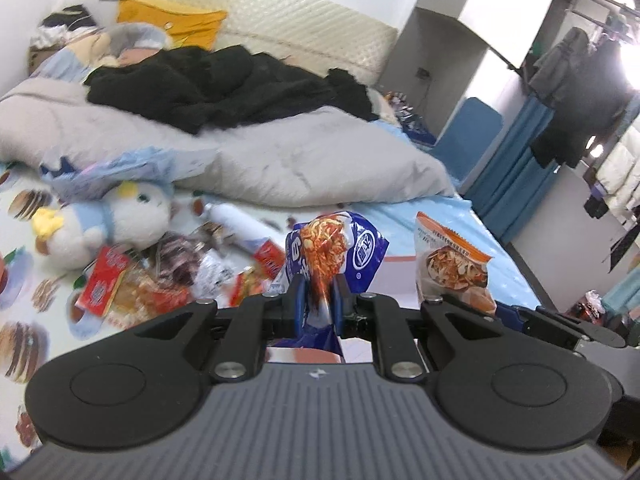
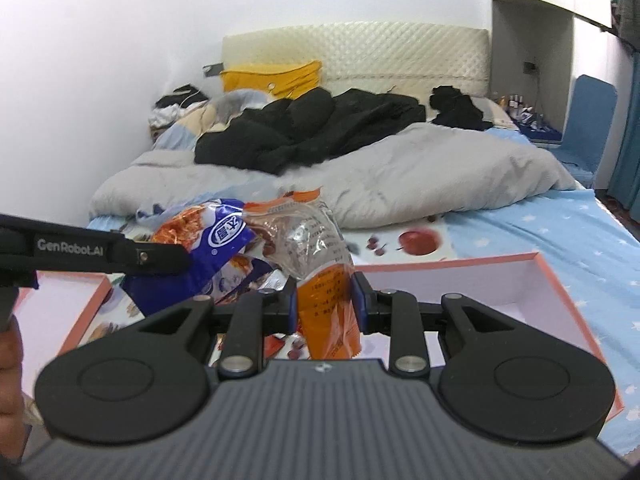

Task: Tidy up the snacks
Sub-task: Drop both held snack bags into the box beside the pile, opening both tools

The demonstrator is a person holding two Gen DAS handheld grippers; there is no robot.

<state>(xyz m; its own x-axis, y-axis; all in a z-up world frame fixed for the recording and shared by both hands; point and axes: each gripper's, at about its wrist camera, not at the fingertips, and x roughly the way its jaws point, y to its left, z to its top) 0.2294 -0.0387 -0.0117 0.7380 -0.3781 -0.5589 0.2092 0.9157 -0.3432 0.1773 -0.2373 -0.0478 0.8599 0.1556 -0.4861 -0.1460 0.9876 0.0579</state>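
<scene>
The left gripper (image 1: pixel 318 296) is angling downward above the bed (image 1: pixel 432 220), its nearly closed fingers pinching a blue noodle-snack packet (image 1: pixel 340 248). Beside it, the right gripper (image 2: pixel 325 300) is tilting likewise, narrowly clamping an orange snack packet (image 2: pixel 320 264) over the pink-rimmed box (image 2: pixel 560 280) near the bed's front edge.

A bed (image 2: pixel 520 232) fills the room, its cream quilted headboard (image 2: pixel 360 52) at twelve o'clock against a white wall (image 2: pixel 120 40). A grey duvet (image 2: pixel 400 176) lies rumpled across it under black clothing (image 2: pixel 312 128). A blue chair (image 2: pixel 588 120) stands at two o'clock, beside blue curtains (image 1: pixel 508 168) and bright glare (image 1: pixel 628 60) at three.
</scene>
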